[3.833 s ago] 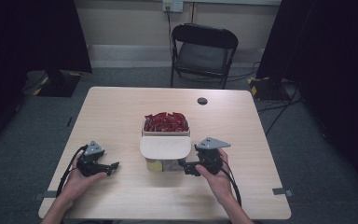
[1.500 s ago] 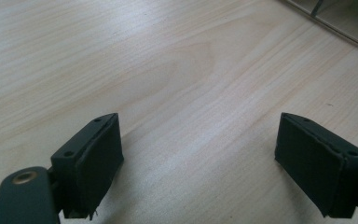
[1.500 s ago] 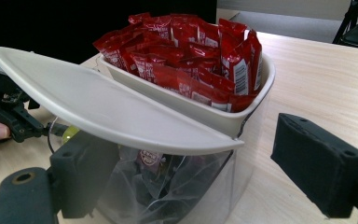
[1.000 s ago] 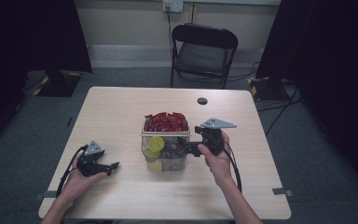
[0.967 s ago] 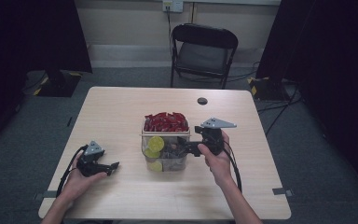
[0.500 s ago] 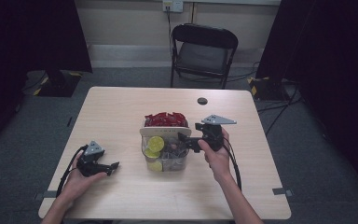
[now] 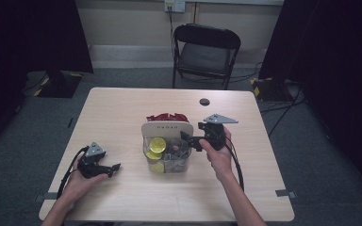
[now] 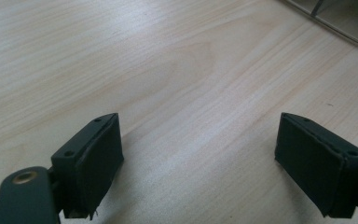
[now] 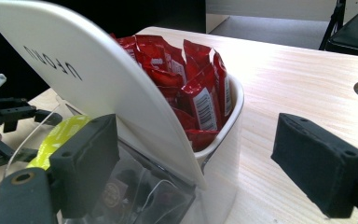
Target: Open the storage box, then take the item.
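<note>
The right gripper stands part open around the white lid, pads apart from it. Its own view reveals red packets behind; the left gripper gapes wide over bare bench.

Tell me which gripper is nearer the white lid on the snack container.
Right. The right gripper is at the white lid, beside its right edge; the left gripper rests on the table, well off to the lid's left.

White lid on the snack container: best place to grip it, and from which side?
Judging by its pose, grip the white lid at its free upper edge, coming from the right gripper side. It stands raised and tilted over the clear front compartment, so that thin edge is exposed; the lower edge sits against the red packets.
</note>
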Demonstrator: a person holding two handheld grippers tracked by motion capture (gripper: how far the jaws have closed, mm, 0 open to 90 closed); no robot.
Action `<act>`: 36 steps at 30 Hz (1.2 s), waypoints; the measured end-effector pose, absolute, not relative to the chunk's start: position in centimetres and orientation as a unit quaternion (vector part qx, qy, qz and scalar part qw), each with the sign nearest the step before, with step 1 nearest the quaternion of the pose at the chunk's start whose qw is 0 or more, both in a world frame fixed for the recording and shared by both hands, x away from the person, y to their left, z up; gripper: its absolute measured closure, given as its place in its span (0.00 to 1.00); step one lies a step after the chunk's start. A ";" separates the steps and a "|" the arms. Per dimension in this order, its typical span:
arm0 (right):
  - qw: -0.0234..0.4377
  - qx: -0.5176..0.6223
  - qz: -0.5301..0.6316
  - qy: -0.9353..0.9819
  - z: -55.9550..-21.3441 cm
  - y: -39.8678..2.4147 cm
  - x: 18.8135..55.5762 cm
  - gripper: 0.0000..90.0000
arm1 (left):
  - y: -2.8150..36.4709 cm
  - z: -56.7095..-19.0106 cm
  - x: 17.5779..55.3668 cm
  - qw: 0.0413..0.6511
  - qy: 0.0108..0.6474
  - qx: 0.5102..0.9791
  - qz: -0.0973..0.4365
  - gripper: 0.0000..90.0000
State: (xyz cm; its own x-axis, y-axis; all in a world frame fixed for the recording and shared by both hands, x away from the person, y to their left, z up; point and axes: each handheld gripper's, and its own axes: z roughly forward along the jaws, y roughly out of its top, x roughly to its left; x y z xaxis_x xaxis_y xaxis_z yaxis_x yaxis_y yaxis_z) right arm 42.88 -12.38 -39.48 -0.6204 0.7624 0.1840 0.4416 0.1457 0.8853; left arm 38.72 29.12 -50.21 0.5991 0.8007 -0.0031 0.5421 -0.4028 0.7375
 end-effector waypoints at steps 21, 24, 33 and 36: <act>0.165 0.425 0.509 0.730 -39.6 -12.4 43.4 0.15 | 29.2 -49.0 38.1 0.385 0.415 0.807 0.166 0.26; 0.164 0.425 0.509 0.730 -39.6 -12.5 43.4 0.15 | 29.0 -48.6 38.1 0.389 0.413 0.809 0.155 0.27; 0.162 0.427 0.508 0.730 -39.6 -12.6 43.5 0.15 | 28.2 -47.7 37.8 0.415 0.400 0.805 0.139 0.27; 0.160 0.427 0.508 0.731 -39.6 -12.5 43.5 0.15 | 28.2 -47.4 37.6 0.423 0.399 0.802 0.137 0.27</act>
State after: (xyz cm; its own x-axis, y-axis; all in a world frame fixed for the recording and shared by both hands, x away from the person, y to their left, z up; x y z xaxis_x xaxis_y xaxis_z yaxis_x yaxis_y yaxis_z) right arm 43.49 -12.51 -39.57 -0.5838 0.7871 0.1990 0.4615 0.1201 0.8790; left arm 37.61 28.20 -47.44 0.6443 0.7557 -0.1178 0.5234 -0.3234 0.7883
